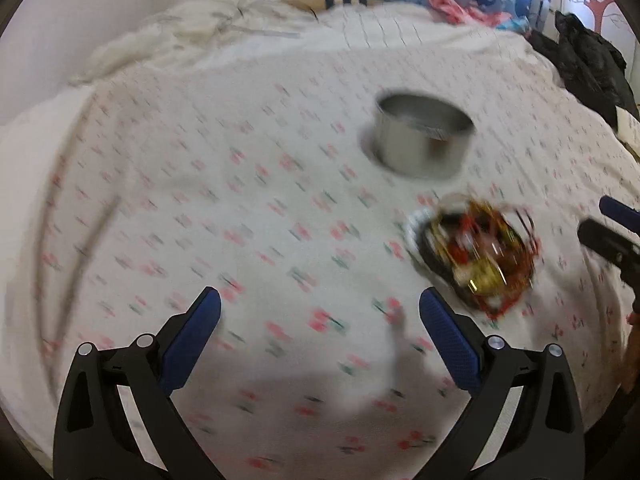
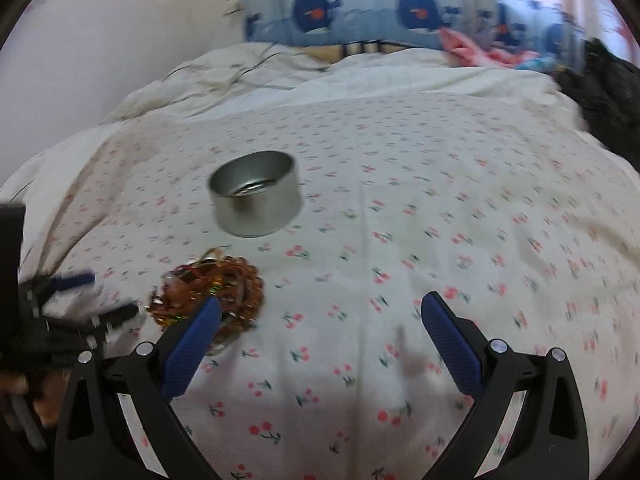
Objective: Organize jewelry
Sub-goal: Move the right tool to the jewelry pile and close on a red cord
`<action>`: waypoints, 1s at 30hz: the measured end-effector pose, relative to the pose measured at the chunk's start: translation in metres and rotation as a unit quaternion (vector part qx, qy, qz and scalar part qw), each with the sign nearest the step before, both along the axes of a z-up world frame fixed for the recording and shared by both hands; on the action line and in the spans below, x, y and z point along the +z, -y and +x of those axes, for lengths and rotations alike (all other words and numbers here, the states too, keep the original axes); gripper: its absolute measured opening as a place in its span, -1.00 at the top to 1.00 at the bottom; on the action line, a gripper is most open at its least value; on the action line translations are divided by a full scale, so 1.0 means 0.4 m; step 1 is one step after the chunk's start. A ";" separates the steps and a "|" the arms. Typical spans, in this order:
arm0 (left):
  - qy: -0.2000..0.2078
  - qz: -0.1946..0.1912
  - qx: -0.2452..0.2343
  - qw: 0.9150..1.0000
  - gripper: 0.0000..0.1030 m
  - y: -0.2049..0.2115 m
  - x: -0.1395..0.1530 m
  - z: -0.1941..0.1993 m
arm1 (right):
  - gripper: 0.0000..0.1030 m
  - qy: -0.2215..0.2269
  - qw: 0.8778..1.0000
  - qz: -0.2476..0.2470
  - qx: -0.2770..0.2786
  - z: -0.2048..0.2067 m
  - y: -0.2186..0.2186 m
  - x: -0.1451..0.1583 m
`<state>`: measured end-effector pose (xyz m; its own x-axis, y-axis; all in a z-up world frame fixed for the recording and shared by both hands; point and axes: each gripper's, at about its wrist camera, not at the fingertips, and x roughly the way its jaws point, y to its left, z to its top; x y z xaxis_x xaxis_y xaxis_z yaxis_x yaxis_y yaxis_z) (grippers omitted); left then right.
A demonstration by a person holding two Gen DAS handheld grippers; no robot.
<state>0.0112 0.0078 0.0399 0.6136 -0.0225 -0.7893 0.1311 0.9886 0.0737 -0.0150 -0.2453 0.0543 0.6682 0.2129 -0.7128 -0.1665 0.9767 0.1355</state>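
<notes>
A tangled pile of jewelry [image 1: 478, 252], with red, gold and brown beads and a white bangle, lies on the cherry-print bed sheet [image 1: 256, 216]. It also shows in the right wrist view [image 2: 212, 292]. A round metal tin [image 1: 422, 140] stands open behind it, also in the right wrist view [image 2: 256, 192], with something shiny at its bottom. My left gripper [image 1: 320, 312] is open and empty, left of the pile. My right gripper [image 2: 320, 316] is open and empty, its left finger [image 2: 196, 336] in front of the pile's edge. Each gripper shows at the other view's edge.
A rumpled white duvet [image 2: 224, 76] and a cable lie at the bed's far side. A blue whale-print bumper [image 2: 360, 12] lines the headboard. Dark clothing [image 1: 588, 64] and pink fabric [image 1: 452, 4] sit at the far right corner. A wall is on the left.
</notes>
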 end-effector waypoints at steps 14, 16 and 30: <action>-0.008 -0.036 0.001 0.999 -0.86 -0.031 0.033 0.122 | -0.29 -0.052 0.990 0.025 0.130 0.099 -0.050 -0.041; -0.003 -0.030 -0.006 1.000 -0.86 -0.017 0.036 0.117 | -0.27 -0.057 0.988 0.045 0.133 0.098 -0.041 -0.039; 0.007 -0.050 -0.006 0.999 -0.86 -0.006 0.047 0.128 | 0.95 -0.061 0.981 0.097 0.155 0.090 -0.064 -0.043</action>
<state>0.0622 0.0101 0.0586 0.6229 -0.1088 -0.7747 0.1435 0.9894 -0.0236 0.0209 -0.2197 0.0371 0.4626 0.5316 -0.7095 -0.4220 0.8358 0.3511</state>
